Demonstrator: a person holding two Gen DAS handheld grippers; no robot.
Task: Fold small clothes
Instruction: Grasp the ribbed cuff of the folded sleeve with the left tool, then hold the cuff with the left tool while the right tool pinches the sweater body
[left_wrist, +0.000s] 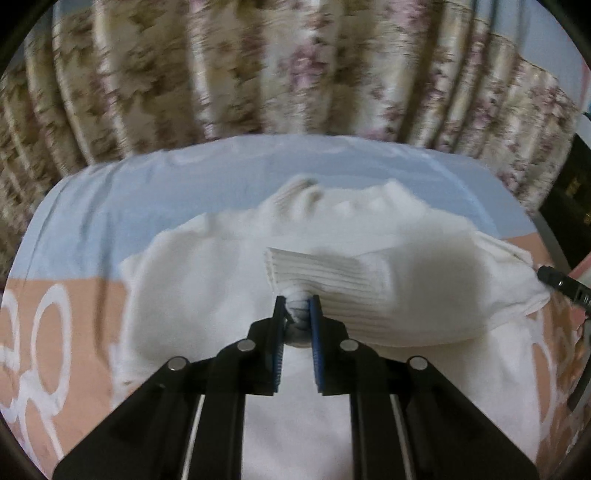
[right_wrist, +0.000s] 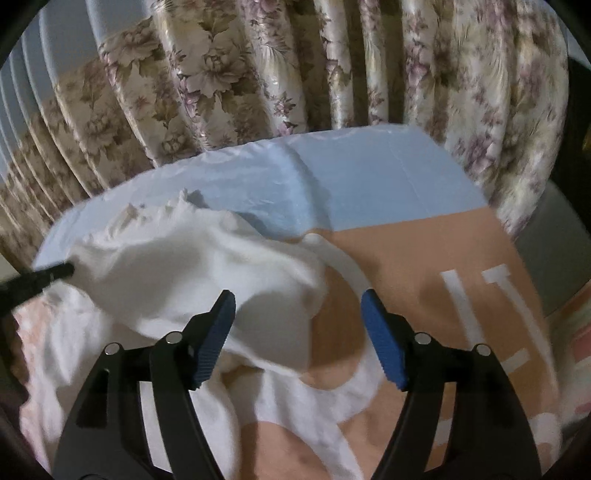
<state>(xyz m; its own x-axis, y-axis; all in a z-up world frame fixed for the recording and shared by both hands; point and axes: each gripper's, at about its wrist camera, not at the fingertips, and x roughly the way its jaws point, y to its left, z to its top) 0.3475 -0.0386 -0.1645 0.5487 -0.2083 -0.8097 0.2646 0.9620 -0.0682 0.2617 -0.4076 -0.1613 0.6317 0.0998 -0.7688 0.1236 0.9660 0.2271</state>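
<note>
The left tongs (left_wrist: 297, 314) pinch a bunched cuff of the white garment (left_wrist: 207, 280), which lies on the bed (left_wrist: 74, 295) ahead. The right tongs (right_wrist: 298, 321) stand wide open, their left finger (right_wrist: 216, 332) over the cloth's edge.

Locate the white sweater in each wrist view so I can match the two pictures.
Left wrist: the white sweater fills the centre; the left gripper pinches its ribbed cuff.
Right wrist: the sweater lies left of centre, its edge under the open right gripper.
Shared landmark: the floral curtain behind the blue and peach bedsheet.
</note>
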